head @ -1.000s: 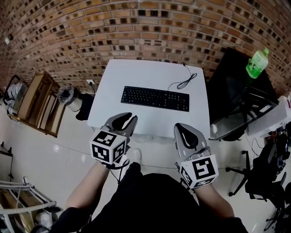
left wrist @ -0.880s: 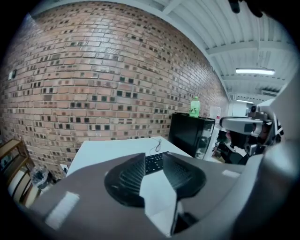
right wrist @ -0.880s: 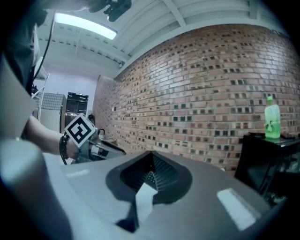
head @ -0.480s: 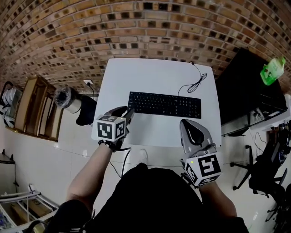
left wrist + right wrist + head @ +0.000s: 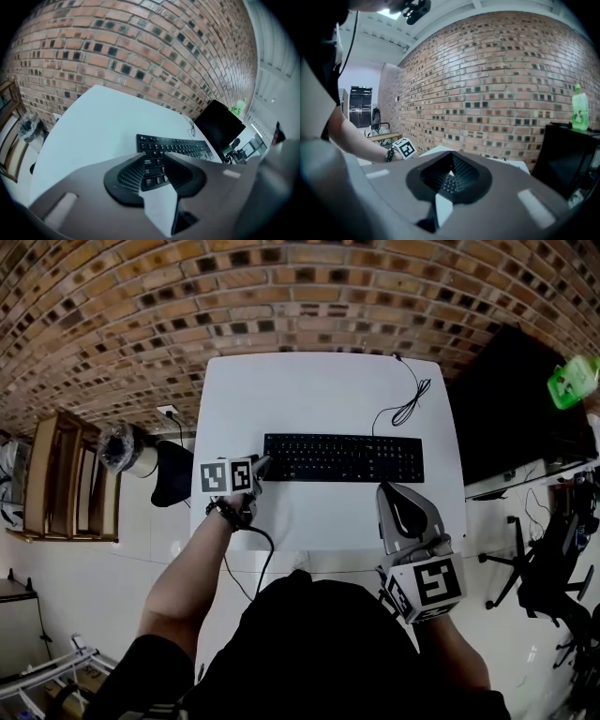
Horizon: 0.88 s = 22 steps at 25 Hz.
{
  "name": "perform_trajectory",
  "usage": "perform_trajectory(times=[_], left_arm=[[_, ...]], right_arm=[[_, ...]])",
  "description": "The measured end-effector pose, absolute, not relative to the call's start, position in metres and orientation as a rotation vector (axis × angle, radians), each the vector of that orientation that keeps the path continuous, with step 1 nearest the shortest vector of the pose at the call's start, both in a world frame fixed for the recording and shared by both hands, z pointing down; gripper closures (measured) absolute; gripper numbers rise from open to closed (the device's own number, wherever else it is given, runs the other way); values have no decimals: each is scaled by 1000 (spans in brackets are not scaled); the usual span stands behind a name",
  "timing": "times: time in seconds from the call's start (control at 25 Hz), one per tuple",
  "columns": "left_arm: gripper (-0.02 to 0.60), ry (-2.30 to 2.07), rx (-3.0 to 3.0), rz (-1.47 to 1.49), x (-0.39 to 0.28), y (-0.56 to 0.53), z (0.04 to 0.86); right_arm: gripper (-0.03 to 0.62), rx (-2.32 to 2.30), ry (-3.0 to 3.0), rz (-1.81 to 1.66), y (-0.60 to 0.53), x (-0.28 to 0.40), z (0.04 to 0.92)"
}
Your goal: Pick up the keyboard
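Observation:
A black keyboard point(image 5: 342, 457) lies across the white table point(image 5: 319, 390), its cable point(image 5: 405, 409) coiled behind its right end. My left gripper point(image 5: 262, 465) is low at the keyboard's left end, its marker cube facing up. In the left gripper view the left gripper point(image 5: 153, 158) stands open, and the keyboard's point(image 5: 174, 146) left-end keys show through the gap, with no pad pressing on them. My right gripper point(image 5: 387, 489) hovers over the table's front edge, just short of the keyboard's right part. In its own view the right gripper point(image 5: 450, 164) is shut with nothing in it.
A black cabinet point(image 5: 511, 418) stands right of the table with a green bottle point(image 5: 574, 381) on it. A wooden shelf point(image 5: 61, 479) and a bin point(image 5: 117, 448) stand on the floor at the left. An office chair point(image 5: 553, 577) is at the right. A brick wall runs behind.
The left gripper went forward and down from before the table to the keyboard's left end, and its jaws opened wider. The right gripper moved forward to the table's front edge, still shut.

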<state>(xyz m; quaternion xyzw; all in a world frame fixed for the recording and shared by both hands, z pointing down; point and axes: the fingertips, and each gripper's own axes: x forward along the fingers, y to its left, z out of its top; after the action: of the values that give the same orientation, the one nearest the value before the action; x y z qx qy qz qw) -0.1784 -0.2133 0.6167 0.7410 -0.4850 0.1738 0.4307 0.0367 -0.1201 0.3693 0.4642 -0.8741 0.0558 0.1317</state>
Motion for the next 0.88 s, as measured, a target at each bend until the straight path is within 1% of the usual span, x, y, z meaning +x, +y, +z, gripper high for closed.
perform_trajectory(times=[0.32,0.48,0.68,0.88], left_arm=[[449,-1073,1785,419,-181,-233,655],[465,-1024,1771,419,-177,-235,664],[465,-962,1738,384,-175,-236,669],[479,-911,1704,333,-176,-235,670]], right_arm=[[592,1387,-2476,198,-132,29,379],[592,1400,-2461,205,-134,27,381],[592,1417,-2451,218,-136,26,384],[592,1418,-2456,244,-137,22,386]])
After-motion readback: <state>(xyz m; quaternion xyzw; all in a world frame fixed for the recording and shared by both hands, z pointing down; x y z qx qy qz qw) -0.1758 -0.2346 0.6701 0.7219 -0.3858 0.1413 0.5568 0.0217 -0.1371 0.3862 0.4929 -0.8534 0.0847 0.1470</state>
